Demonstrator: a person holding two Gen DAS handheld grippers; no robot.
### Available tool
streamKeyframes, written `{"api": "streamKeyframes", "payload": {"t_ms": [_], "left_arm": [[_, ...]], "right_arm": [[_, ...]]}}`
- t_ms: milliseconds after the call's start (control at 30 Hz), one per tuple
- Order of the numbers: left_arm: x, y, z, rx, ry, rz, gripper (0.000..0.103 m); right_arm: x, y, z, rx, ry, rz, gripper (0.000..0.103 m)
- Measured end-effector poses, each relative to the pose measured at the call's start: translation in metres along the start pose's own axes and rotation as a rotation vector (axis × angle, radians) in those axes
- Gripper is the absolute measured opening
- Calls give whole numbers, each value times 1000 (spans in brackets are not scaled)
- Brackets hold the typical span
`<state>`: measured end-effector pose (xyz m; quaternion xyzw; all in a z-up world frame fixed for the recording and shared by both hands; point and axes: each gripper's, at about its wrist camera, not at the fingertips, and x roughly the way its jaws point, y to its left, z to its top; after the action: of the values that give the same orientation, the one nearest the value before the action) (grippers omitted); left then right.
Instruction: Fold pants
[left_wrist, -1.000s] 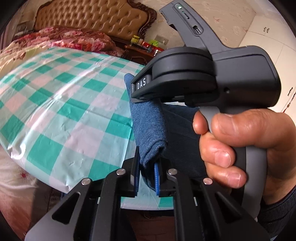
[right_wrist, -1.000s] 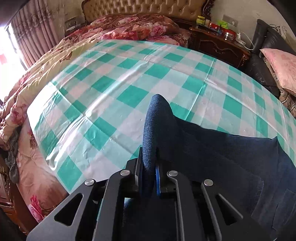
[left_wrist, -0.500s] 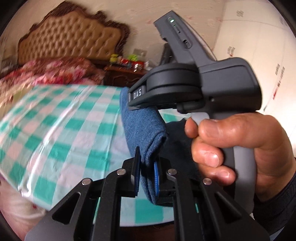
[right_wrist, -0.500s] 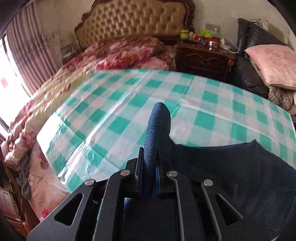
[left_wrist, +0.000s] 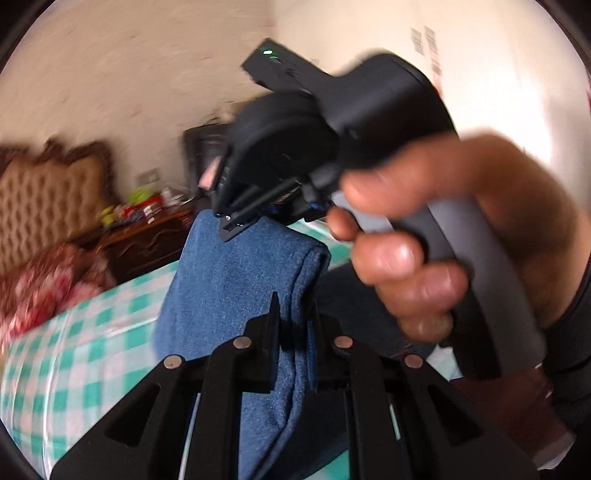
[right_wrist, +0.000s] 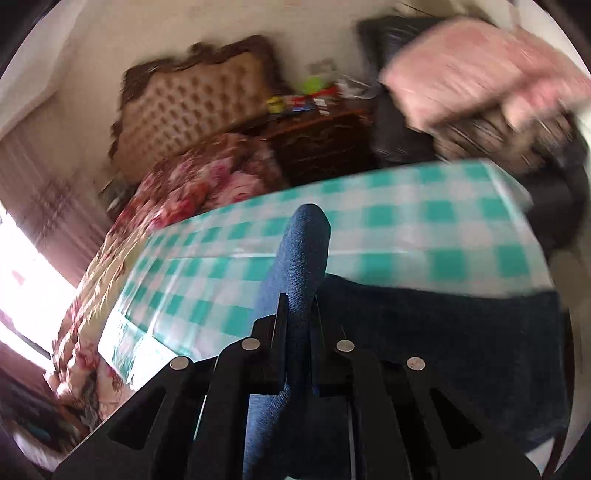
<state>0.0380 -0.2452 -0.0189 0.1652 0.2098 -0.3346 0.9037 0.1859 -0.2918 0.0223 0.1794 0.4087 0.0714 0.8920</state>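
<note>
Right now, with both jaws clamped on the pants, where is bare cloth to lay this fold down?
The checked tablecloth is bare beyond the pants, out to its far edge, and on the side toward the floral quilt. The near right part is covered by denim. Past the far edge it is crowded: nightstand and pink pillow.

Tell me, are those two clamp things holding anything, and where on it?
Yes. The left gripper and the right gripper each pinch a folded edge of the blue pants, lifted above the checked cloth.
</note>
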Motion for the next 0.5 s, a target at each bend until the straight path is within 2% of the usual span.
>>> {"api": "streamKeyframes", "payload": {"t_ms": [100,167,233,267,300,333,433,467,500], "left_arm": [[40,-52,-11,87,32,-6,11],[69,-83,-27,152,92,7,14],[92,-100,-44,192,157,15,20],[98,-105,-51,211,175,32,31],[105,-112,-62,238,190,62,38],[109,-115,-69,258,193,80,38],[117,-123,-77,316,173,134,38],[118,-123,-79,323,170,141,34],[123,-124,-79,335,168,153,27]], "right_arm": [[-2,-65,-16,66,19,-26,10],[12,-103,-31,95,68,-27,10],[28,-125,-43,99,114,-50,10],[36,-136,-50,97,135,-56,11],[40,-143,-54,105,147,-52,19],[42,-149,-56,118,158,-34,23],[46,-158,-54,112,184,9,24],[48,-159,-50,96,191,13,24],[52,-159,-47,91,199,20,24]]}}
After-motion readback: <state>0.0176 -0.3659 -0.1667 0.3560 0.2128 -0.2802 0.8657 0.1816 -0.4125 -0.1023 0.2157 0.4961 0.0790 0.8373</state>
